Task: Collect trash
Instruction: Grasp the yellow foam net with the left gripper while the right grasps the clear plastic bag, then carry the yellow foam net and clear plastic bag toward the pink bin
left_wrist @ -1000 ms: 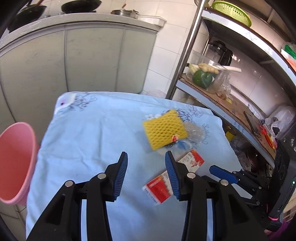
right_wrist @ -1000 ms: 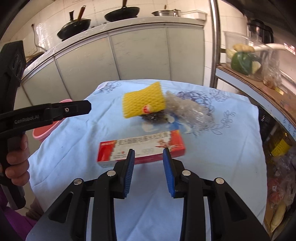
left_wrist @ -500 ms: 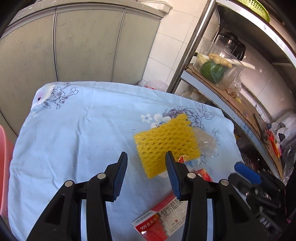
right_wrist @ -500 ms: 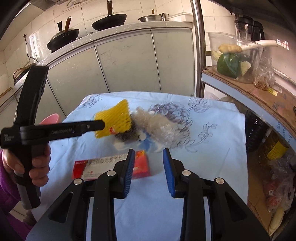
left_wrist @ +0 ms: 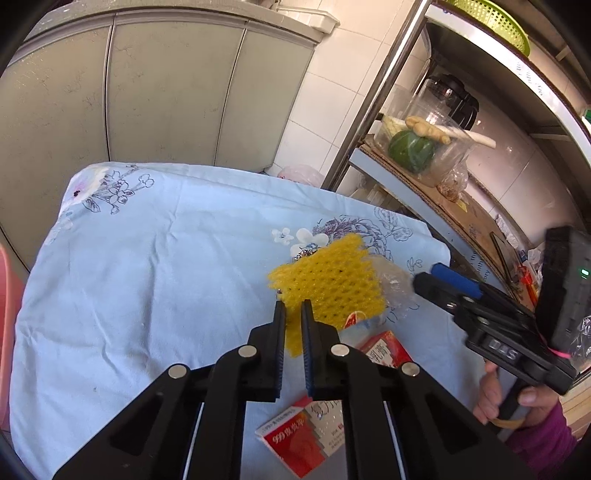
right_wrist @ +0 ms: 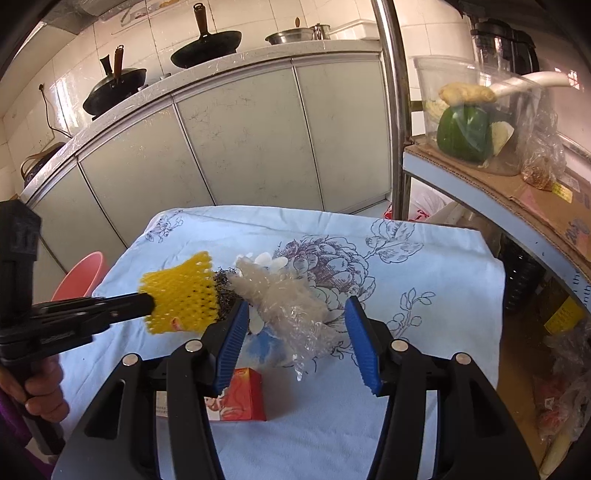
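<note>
Pinching yellow foam net edge: left gripper; right gripper wide, apparently straddling crumpled plastic.

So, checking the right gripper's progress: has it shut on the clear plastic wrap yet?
No, the right gripper stands wide open, its fingers either side of the clear plastic wrap.

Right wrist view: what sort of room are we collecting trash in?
Most likely a home kitchen: woks and a metal pot sit on a tiled counter, and a shelf holds a green vegetable and ginger.
</note>
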The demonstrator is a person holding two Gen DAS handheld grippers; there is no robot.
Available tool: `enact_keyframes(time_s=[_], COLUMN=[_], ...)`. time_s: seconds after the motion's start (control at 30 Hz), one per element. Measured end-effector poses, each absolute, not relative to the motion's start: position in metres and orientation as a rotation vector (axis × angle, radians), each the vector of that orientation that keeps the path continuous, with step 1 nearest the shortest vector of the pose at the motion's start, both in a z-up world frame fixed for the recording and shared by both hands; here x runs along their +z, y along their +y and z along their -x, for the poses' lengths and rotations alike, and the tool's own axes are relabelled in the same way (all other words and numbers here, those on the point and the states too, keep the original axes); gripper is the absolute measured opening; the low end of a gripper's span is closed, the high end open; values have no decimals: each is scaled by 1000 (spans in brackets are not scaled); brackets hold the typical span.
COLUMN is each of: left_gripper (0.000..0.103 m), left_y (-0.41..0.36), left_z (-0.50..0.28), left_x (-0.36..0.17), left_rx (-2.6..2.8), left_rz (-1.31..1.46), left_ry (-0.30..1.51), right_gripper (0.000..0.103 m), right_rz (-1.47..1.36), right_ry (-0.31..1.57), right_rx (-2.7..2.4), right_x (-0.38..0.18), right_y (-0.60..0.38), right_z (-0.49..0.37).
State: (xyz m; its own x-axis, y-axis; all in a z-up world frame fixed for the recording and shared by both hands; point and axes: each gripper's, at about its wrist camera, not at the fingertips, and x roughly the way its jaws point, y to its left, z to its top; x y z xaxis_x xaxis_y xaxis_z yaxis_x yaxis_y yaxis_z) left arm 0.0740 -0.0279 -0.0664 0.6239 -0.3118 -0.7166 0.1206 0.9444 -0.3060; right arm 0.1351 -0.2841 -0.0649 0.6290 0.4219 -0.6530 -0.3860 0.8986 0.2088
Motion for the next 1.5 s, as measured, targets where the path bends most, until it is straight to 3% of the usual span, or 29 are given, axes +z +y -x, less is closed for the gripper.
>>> enact_keyframes(time_s=[0.4,0.47,0.6,1.1,1.5], left_gripper=[7,7,7,7,7], left_y=[1,7,15,23,36], left_z=[-36,-32,-25,15,56], left_x=[-39,-37,-36,-19,-1], left_rx=[-227,-213,-191,-120,-62], left_rz=[251,258,266,235,216], left_ry=[797,794,787,717,648], right_gripper=[54,46,43,42,42], right_rz=[19,15,29,-52,-12], right_ry=[838,846,835,733,685], right_rx=[460,455,440,359,425], right_x=[-87,-88,-85,-40,-14], right_y=[-266,-267,-270,-295,-260], right_z=[-153,-151,-142,-73,-23])
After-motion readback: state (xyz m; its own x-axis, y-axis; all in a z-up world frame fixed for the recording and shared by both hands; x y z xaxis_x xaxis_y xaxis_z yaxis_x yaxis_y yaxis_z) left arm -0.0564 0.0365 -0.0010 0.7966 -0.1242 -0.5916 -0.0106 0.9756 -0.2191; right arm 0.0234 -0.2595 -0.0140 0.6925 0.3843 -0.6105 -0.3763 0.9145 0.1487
